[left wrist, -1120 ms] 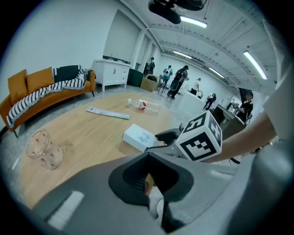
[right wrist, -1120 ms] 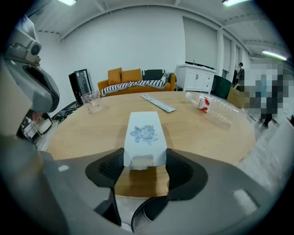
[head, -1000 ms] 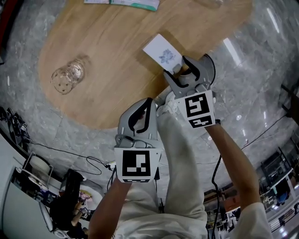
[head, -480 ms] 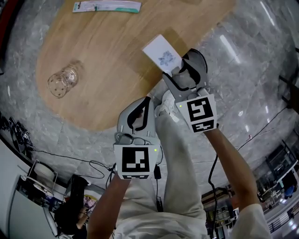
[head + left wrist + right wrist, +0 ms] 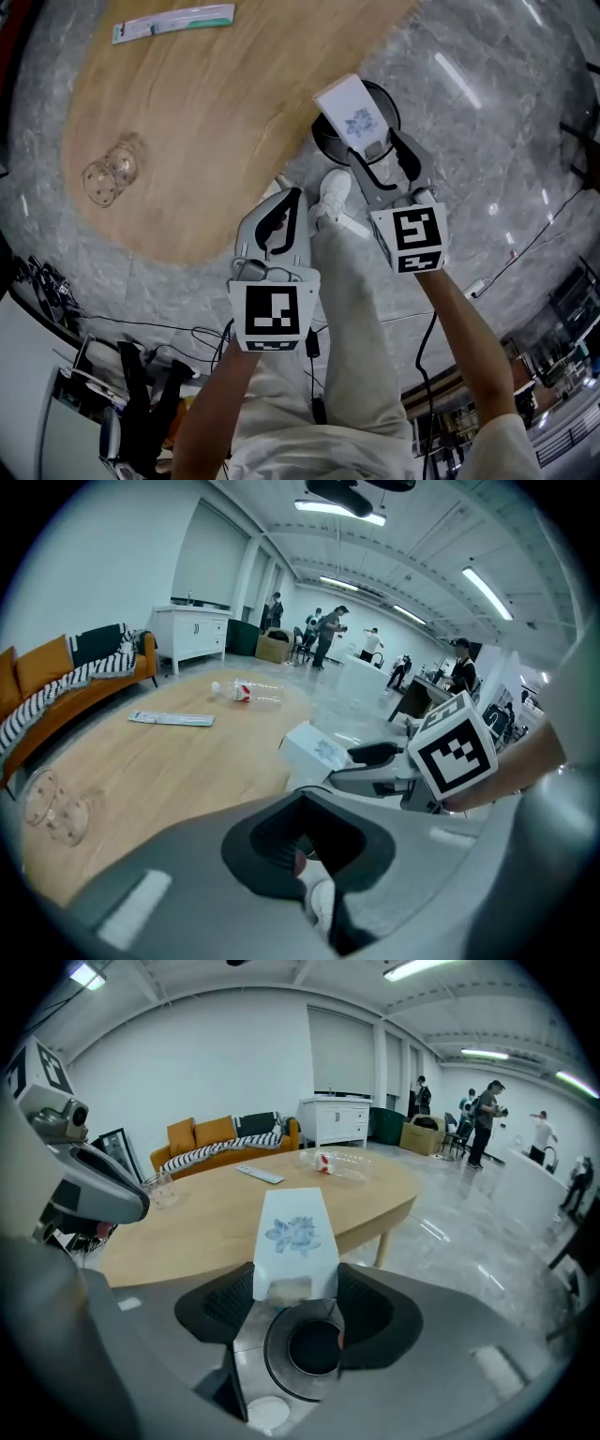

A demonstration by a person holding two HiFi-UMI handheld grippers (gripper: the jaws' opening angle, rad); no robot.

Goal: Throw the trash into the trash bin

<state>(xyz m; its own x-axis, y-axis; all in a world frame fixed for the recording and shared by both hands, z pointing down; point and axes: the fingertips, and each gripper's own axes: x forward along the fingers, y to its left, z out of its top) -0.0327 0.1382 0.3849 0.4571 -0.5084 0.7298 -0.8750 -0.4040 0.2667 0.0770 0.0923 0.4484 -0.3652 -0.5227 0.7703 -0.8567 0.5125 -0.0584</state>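
- White carton (image 5: 352, 111) with a blue flower print sits clamped at its lower end between the jaws of the right gripper (image 5: 377, 155); it sticks out past the fingertips toward 11 o'clock in the head view.
- In the right gripper view, the carton (image 5: 292, 1232) stands upright directly over the round, dark trash bin (image 5: 314, 1346) on the grey marble floor.
- In the head view, the bin (image 5: 389, 103) sits beside the edge of the wooden table (image 5: 216, 122).
- The left gripper (image 5: 278, 230) hangs at 7 o'clock from the right one, jaws closed together and empty, above a white shoe (image 5: 334, 186).
- On the table lie a clear glass jar (image 5: 108, 173) at 9 o'clock and 1 long packet (image 5: 173, 22) at 11 o'clock.
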